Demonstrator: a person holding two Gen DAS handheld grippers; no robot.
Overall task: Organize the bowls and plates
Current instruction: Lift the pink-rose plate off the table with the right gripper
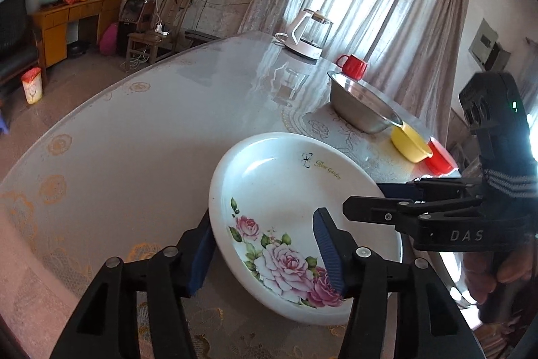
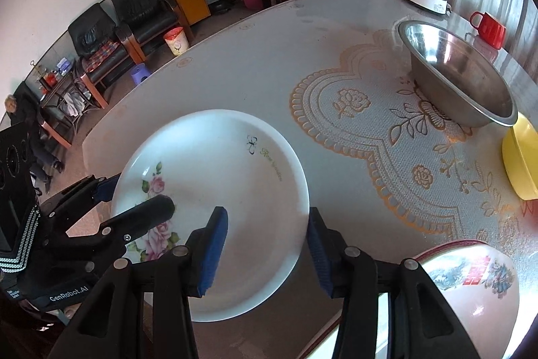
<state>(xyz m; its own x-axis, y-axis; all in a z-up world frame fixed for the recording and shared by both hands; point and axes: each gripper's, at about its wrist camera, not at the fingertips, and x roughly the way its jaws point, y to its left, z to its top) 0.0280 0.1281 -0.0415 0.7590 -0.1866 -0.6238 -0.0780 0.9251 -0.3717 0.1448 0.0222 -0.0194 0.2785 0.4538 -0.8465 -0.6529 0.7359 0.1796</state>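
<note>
From the left wrist, the white rose plate [image 1: 289, 201] sits on the table [image 1: 134, 137], empty. The left gripper [image 1: 265, 254] straddles its near-left rim, one blue finger outside the rim and one over the painted roses; the fingers stand apart and I cannot tell whether either pad presses the plate. The right gripper [image 1: 376, 197] reaches in across the plate's right rim. Beyond lie an empty steel basin [image 1: 363, 103], a yellow bowl [image 1: 412, 143] against a red bowl [image 1: 440, 158], a red mug [image 1: 353, 65] and a white kettle [image 1: 307, 34].

From the right wrist, the same plate [image 2: 222, 177] lies empty between the right gripper's [image 2: 267, 246] spread fingers, one above the plate's inside, the other just outside its right rim; contact is unclear. The left gripper [image 2: 134, 201] straddles the plate's left rim. A patterned bowl [image 2: 470, 285] stands near the lower right, the basin [image 2: 464, 79] and yellow bowl [image 2: 521, 160] farther right.
</note>
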